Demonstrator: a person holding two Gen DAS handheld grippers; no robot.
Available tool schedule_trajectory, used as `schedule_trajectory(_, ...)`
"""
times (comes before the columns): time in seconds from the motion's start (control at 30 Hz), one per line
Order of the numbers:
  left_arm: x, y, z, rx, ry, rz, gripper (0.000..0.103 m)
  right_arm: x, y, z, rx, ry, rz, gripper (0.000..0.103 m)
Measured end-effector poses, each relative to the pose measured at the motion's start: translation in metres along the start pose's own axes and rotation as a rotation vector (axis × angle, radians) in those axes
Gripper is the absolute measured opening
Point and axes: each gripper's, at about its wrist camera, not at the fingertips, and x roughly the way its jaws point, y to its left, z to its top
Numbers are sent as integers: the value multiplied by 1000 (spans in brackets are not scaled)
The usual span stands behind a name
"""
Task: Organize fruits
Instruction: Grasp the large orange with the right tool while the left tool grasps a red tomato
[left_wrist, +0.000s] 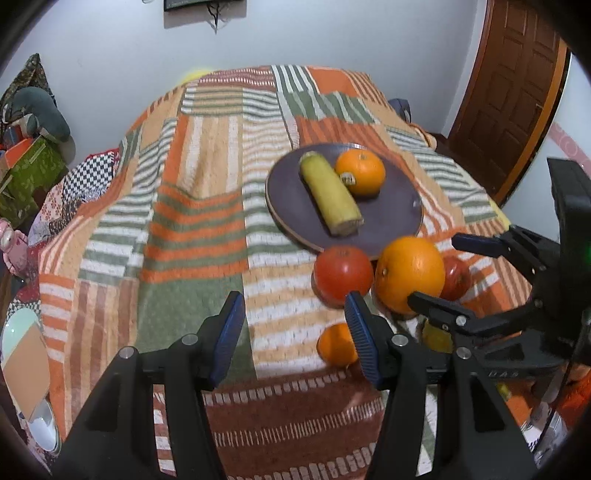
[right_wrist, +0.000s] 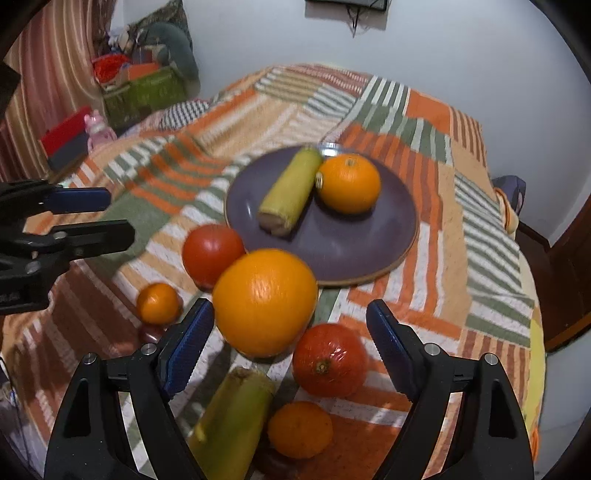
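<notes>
A dark purple plate (right_wrist: 343, 251) (left_wrist: 391, 218) holds a yellow-green corn cob (right_wrist: 291, 188) (left_wrist: 330, 195) and an orange (right_wrist: 349, 182) (left_wrist: 360, 171). In front of it lie a big orange (right_wrist: 264, 301) (left_wrist: 410, 277), two tomatoes (right_wrist: 212, 253) (right_wrist: 328, 360), two small oranges (right_wrist: 159, 302) (right_wrist: 299, 428) and a second corn cob (right_wrist: 231, 417). My right gripper (right_wrist: 290, 341) is open with the big orange between its fingers, not squeezed. My left gripper (left_wrist: 295, 336) is open and empty, left of the fruit pile.
The fruits lie on a bed with an orange, green and white striped blanket (left_wrist: 192, 206). Boxes and bags (right_wrist: 144, 88) stand at the left by the wall. A wooden door (left_wrist: 513, 85) is at the right.
</notes>
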Motion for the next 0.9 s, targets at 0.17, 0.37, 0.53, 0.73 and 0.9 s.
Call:
schedule_trajectory(0.17,14,1,-10,-4,42,-15,56,8,0,3,17,19,64,83)
schedule_trajectory(0.37,20,2,-12,-9,55,-25,56,18,11,6,-23,35,60,82)
schedule_trajectory(0.53,23,0,-9,-6,56,-30,56,18,14,7,-36,37,95,66)
schedule_trajectory(0.73,31,-7,2,-7,53,-53,59,8,4,6,4,15,112,65)
schedule_trajectory(0.9,44,-16,12,2,70,-72,59,-10,-14,9,48,-30,105,65)
